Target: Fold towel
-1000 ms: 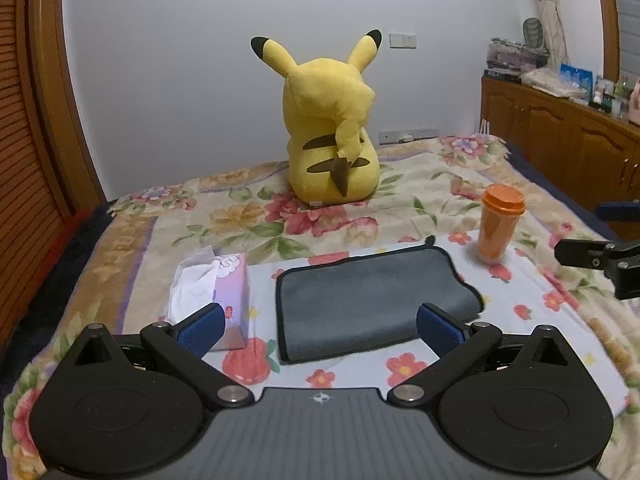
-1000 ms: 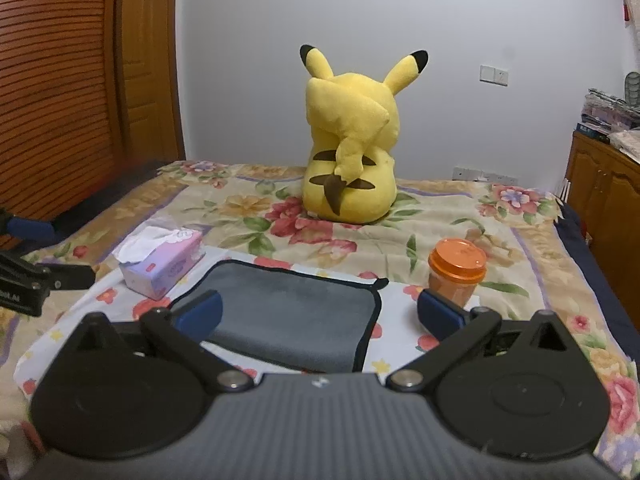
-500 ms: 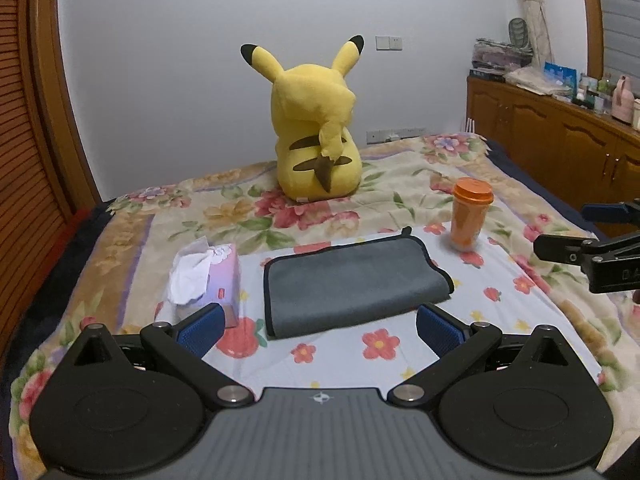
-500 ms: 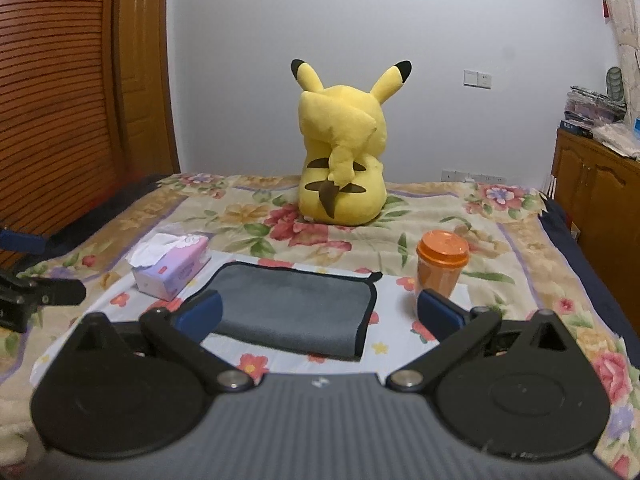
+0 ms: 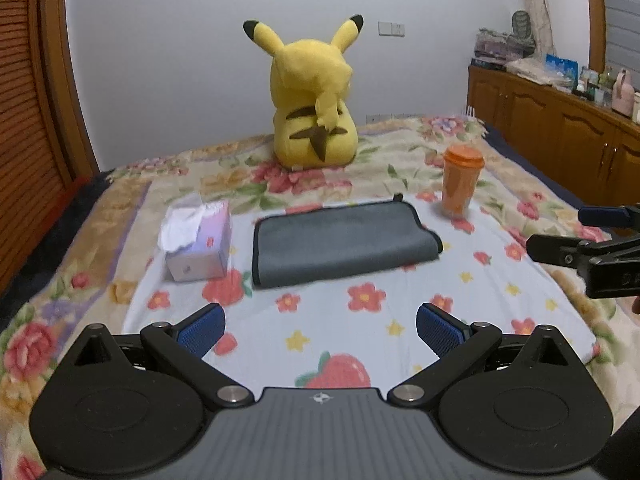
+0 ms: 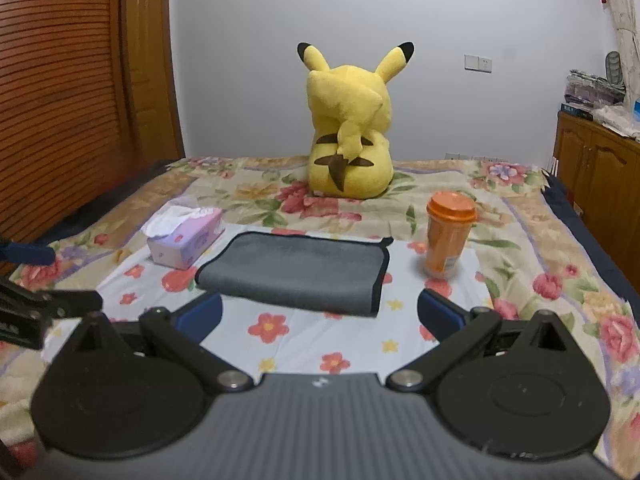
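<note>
A grey towel with a black hem [image 5: 340, 242] lies folded flat on the white floral cloth [image 5: 360, 332] on the bed; it also shows in the right wrist view [image 6: 298, 272]. My left gripper [image 5: 320, 326] is open and empty, above the cloth and well short of the towel's near edge. My right gripper [image 6: 318, 314] is open and empty, just short of the towel's near edge. The right gripper's fingers [image 5: 576, 248] show at the right edge of the left wrist view.
A tissue box [image 5: 198, 240] stands left of the towel. An orange lidded cup [image 5: 460, 182] stands to its right. A yellow plush toy [image 5: 314, 104] sits behind, near the wall. Wooden cabinets [image 5: 560, 128] run along the right, a wooden door [image 6: 80, 80] on the left.
Both grippers have drawn back from the towel and risen; the towel now lies farther ahead of the fingers. The towel itself has not moved. Both jaws stay open.
</note>
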`<control>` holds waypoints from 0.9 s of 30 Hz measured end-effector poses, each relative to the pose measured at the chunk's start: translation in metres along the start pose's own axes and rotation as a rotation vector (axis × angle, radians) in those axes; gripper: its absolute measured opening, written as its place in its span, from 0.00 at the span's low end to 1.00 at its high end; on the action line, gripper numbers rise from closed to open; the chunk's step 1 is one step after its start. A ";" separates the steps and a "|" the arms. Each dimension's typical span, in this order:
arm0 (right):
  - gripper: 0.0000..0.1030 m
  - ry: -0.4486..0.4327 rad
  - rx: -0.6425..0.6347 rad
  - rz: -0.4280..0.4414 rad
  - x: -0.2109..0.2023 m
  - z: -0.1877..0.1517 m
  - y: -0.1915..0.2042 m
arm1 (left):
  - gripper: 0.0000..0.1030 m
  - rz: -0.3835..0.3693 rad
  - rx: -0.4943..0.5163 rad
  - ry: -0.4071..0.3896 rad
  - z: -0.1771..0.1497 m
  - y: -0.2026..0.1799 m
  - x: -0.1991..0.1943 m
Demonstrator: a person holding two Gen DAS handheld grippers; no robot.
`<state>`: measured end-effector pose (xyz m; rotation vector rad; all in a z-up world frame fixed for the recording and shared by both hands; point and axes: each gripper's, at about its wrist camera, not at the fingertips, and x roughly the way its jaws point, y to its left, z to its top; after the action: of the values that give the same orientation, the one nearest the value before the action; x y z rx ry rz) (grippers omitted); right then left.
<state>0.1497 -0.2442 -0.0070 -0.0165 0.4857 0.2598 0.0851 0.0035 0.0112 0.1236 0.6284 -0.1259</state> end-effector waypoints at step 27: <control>1.00 0.064 0.015 -0.006 -0.007 -0.052 0.007 | 1.00 0.019 -0.041 0.037 -0.062 -0.014 0.000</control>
<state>0.1178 -0.2431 -0.0498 -0.0118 0.5507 0.2505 0.0473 -0.0004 -0.0394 0.0927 0.6660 -0.0923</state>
